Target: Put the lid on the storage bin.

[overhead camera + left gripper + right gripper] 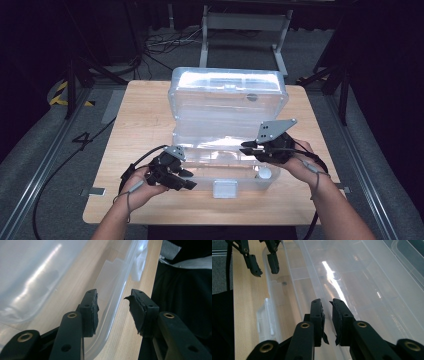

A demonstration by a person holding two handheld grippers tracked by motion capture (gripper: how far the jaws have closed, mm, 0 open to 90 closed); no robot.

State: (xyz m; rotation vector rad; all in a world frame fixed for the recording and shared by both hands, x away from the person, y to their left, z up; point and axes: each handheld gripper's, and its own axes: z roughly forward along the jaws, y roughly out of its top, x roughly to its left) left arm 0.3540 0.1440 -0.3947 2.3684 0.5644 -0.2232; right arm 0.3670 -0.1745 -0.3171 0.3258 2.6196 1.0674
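We see a clear plastic box point(227, 150), lid raised, at the middle of the wooden table point(125, 150). The left gripper point(181, 181) sits at the box's near-left corner, its jaws spread to either side of the front rim without pressing it. The right gripper point(248, 147) is at the box's right side, jaws narrowly apart around a thin clear edge; whether they pinch it, we cannot tell.

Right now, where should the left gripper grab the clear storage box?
Take the front rim of the clear storage box from above, one jaw inside, one outside. It is a thin upright lip, and the left gripper already straddles it with jaws apart. Avoid the latch.
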